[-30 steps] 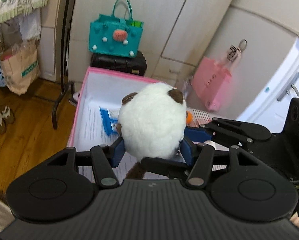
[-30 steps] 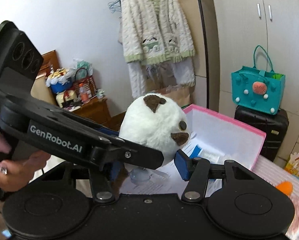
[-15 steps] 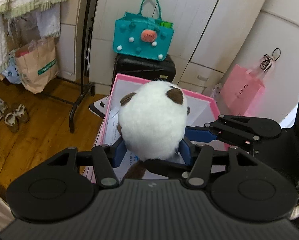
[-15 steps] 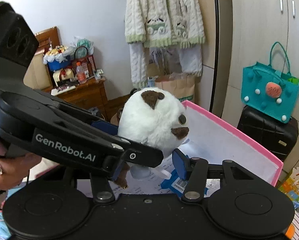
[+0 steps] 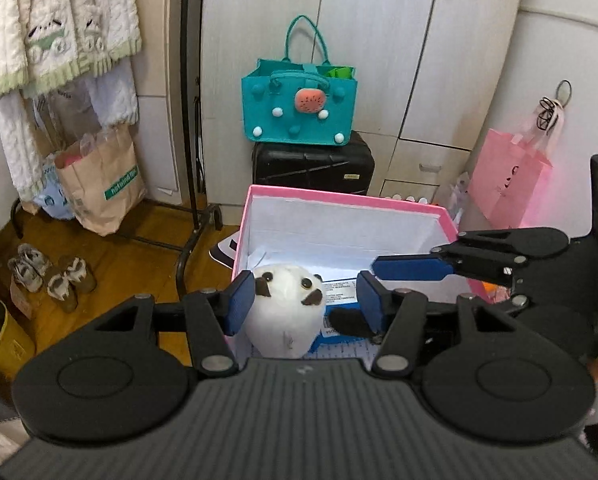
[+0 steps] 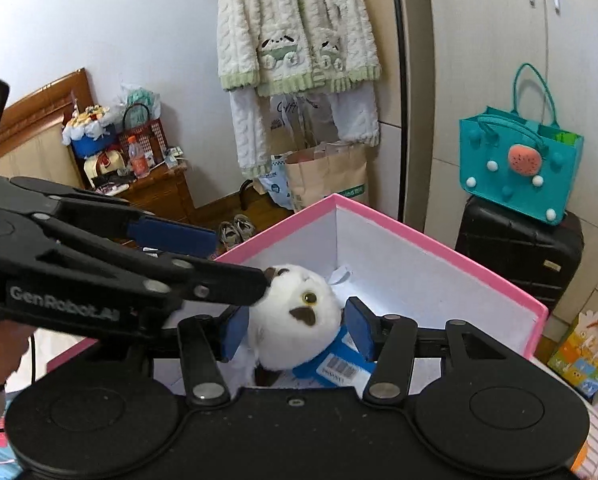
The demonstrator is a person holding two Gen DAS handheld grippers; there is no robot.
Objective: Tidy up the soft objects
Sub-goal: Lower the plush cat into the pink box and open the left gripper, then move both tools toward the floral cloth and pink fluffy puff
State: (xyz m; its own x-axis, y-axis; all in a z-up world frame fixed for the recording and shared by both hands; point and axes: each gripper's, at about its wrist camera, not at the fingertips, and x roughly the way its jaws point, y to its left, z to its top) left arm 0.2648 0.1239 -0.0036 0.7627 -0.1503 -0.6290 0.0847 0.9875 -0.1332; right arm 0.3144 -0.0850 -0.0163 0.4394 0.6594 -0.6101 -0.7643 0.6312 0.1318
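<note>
Half a second ago both your claws clamped the plush toy (image 5: 285, 312) above the pink box (image 5: 345, 198); now it sits inside it. Your left claw (image 5: 305, 300) stands apart, its left pad beside the plush. Your right claw (image 6: 295, 330) brackets it loosely. Beyond, a teal bag (image 5: 299, 110) tops a black suitcase (image 5: 313, 166).

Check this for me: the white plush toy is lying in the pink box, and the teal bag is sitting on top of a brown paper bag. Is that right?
Not quite. The teal bag sits on a black suitcase, not on the brown paper bag, which stands on the floor off to the side. The left wrist view shows this. The white plush toy is indeed lying in the pink box.
</note>
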